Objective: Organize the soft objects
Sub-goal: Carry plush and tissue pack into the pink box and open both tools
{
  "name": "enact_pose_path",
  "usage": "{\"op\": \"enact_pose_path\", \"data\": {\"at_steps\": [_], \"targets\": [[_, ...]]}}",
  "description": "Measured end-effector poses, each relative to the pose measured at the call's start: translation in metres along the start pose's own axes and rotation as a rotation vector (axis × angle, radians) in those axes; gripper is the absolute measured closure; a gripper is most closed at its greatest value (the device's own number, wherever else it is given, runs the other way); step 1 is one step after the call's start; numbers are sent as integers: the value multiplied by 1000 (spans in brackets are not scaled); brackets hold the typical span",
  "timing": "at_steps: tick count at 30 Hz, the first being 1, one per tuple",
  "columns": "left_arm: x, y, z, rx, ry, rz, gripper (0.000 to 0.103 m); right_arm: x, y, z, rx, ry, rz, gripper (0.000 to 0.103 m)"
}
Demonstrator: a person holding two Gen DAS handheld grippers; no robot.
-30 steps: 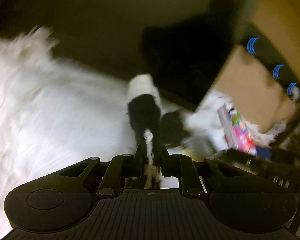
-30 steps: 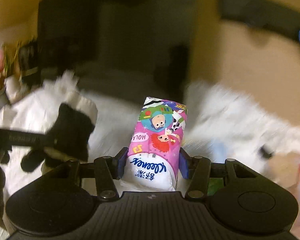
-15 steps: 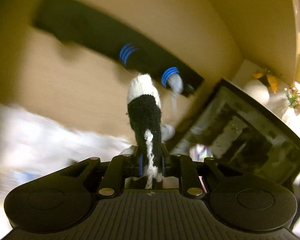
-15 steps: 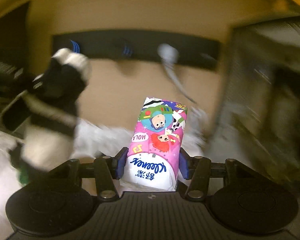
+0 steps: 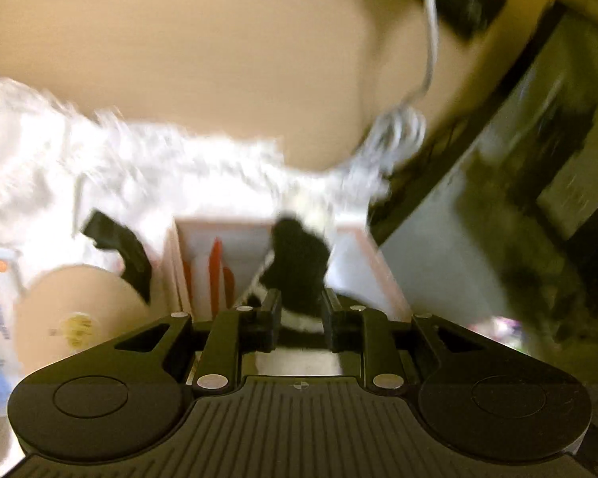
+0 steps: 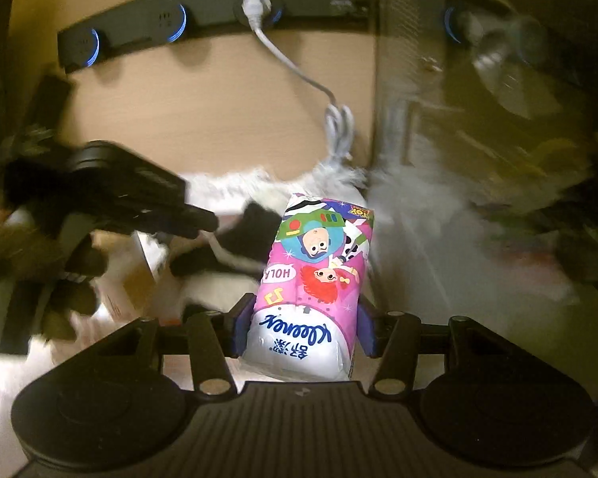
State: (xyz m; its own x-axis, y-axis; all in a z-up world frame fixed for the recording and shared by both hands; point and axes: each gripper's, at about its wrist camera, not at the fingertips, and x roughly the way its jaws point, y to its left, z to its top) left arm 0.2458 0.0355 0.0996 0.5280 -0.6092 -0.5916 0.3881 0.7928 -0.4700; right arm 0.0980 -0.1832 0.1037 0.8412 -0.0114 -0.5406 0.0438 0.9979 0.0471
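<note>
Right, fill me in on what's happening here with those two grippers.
A person is tidying soft things with a handheld gripper in each hand. The right gripper is clamped on a pink pack of tissues. The left gripper has a black-and-white plush toy between its fingers, above an open white box; its jaws have just been opening, so the toy looks about to drop in. The picture is blurred.

Left gripper (image 5: 299, 314) jaws just opening; right gripper (image 6: 301, 330) clamped
</note>
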Motion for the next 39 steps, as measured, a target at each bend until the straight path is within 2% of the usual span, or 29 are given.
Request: {"op": "enact_pose_path", "data": {"at_steps": [2, 4, 7, 9, 12, 15, 17, 20, 23, 26, 31, 35, 39], "targets": [[-32, 3, -1, -27, -63, -20, 79, 6, 2, 12, 21, -17, 46, 52], [-64, 14, -9, -43, -105, -28, 79, 31, 6, 28, 38, 0, 100, 52], [-108, 28, -29, -65, -127, -14, 79, 77, 13, 41, 65, 83, 159, 52], [-131, 39, -47, -78, -139, 18, 79, 115, 20, 38, 67, 181, 167, 52], [-167, 60, -75, -79, -159, 116, 79, 156, 23, 19, 93, 303, 154, 52], [-189, 88, -101, -77, -152, 256, 79, 159, 26, 13, 81, 298, 167, 52], [-205, 113, -116, -123, -144, 338, 79, 156, 28, 15, 61, 302, 157, 51], [-226, 150, -130, -190, -157, 407, 79, 140, 33, 17, 37, 298, 128, 45], [-237, 172, -124, -191, -191, 431, 79, 113, 40, 17, -8, 234, 79, 39], [-235, 189, -105, -124, -213, 430, 79, 83, 58, 13, -93, 167, 34, 36], [-225, 219, -59, -22, -234, 437, 79, 43, 95, -4, -129, 164, 68, 32], [-194, 243, -23, -2, -165, 381, 79, 28, 126, -21, -115, 205, 95, 32], [-156, 259, -7, 43, -82, 425, 77, 19, 158, -31, -171, 236, 101, 32]]}}
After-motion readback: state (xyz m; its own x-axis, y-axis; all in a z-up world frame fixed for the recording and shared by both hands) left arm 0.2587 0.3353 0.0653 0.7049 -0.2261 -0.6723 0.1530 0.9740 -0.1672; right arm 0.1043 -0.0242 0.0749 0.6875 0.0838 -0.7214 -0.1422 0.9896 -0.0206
